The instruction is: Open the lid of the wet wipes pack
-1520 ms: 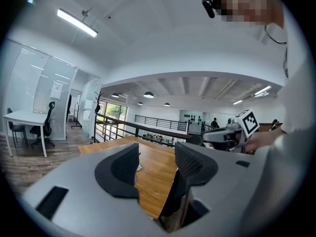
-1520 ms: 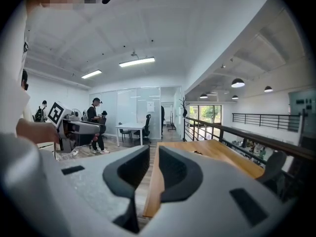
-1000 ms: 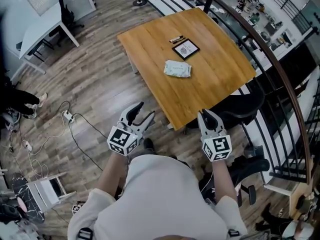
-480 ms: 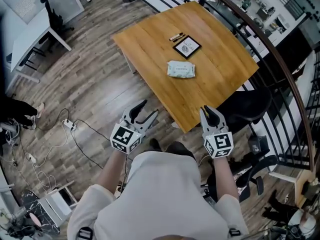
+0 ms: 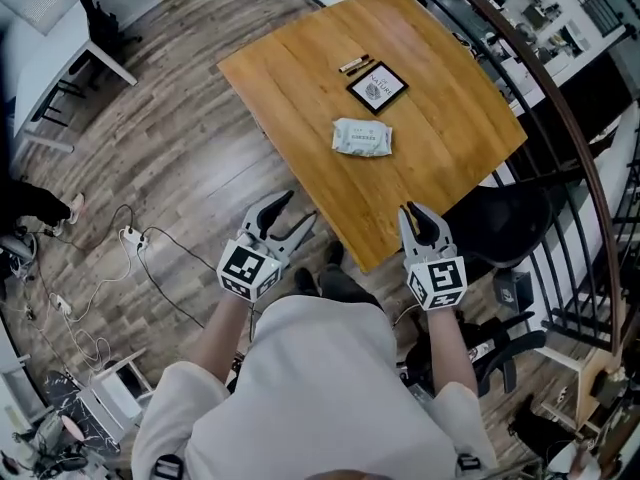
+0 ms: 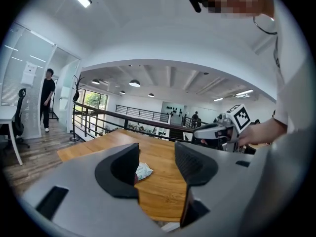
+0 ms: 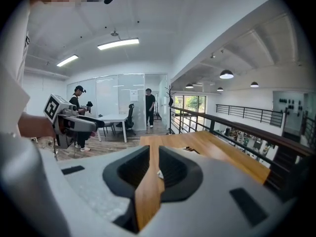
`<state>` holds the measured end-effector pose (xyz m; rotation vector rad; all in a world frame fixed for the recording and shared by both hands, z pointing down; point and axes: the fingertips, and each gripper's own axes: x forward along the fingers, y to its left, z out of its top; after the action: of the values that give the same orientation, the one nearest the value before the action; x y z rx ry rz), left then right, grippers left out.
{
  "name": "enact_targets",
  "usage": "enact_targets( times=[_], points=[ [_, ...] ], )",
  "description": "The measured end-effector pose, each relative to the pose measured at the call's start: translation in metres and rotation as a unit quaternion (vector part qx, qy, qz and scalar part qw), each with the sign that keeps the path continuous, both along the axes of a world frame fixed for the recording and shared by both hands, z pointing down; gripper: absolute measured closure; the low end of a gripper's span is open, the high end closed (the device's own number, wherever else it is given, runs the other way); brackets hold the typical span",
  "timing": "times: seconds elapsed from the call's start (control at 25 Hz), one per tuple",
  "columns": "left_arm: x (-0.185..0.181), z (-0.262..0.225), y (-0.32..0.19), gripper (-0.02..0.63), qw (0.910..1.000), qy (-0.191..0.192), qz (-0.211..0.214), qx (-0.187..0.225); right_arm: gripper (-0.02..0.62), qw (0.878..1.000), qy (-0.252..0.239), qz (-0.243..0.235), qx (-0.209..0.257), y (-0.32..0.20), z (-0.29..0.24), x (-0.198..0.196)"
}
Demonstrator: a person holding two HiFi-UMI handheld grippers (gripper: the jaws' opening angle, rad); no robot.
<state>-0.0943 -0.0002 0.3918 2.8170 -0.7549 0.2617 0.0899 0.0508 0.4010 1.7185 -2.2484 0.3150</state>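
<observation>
While both claws are short of the table [image 5: 300, 68] and nothing is touched, treat this as the approach step. The wet wipes pack [image 5: 362, 136] lies flat near the middle of the tabletop, well apart from both grippers, lid not yet opened as far as I can tell. A black framed card [image 5: 377, 87] and a couple of pens [image 5: 354, 64] sit beyond it, clear of the work. Left gripper [image 5: 300, 208] hangs off the near-left table edge, jaws wide apart, empty; through its own view the pack shows just past the left jaw, so it's roughly lined up. Right gripper [image 5: 412, 211] is over the near corner, jaws only a narrow slit apart, nothing in them, just tabletop visible through the gap. My take: come in low and level over the edge, both claws converging on the pack from the near side. Use the wide left claw to pin or pinch one short end so the soft pack can't slide or fold. Use the right for the lid: find the free lip of the flap first. From here it's too small to see which side hinges, so confirm in the gripper views once close. Catch only the lip, not the film, then peel up and back toward the hinge. Risk: whole pack lifts if the hold-down is weak.
</observation>
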Motion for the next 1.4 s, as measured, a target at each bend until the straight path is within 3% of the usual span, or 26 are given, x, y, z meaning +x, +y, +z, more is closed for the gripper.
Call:
enact_targets(
  times=[0.36, 0.84, 1.4],
  points=[
    [0.044, 0.017, -0.046, 0.382, 0.9999, -0.014, -0.001, -0.007, 0.551, 0.999, 0.019, -0.044, -0.022, -0.061, 0.021, 0.033],
    [0.094, 0.085, -0.105, 0.38, 0.9985, -0.047, -0.009, -0.027, 0.551, 0.989, 0.055, -0.122, -0.066, -0.13, 0.085, 0.056],
    [0.137, 0.154, -0.177, 0.376, 0.9962, -0.064, 0.039, -0.044, 0.551, 0.976, 0.105, -0.144, -0.123, -0.204, 0.151, 0.058]
  ],
)
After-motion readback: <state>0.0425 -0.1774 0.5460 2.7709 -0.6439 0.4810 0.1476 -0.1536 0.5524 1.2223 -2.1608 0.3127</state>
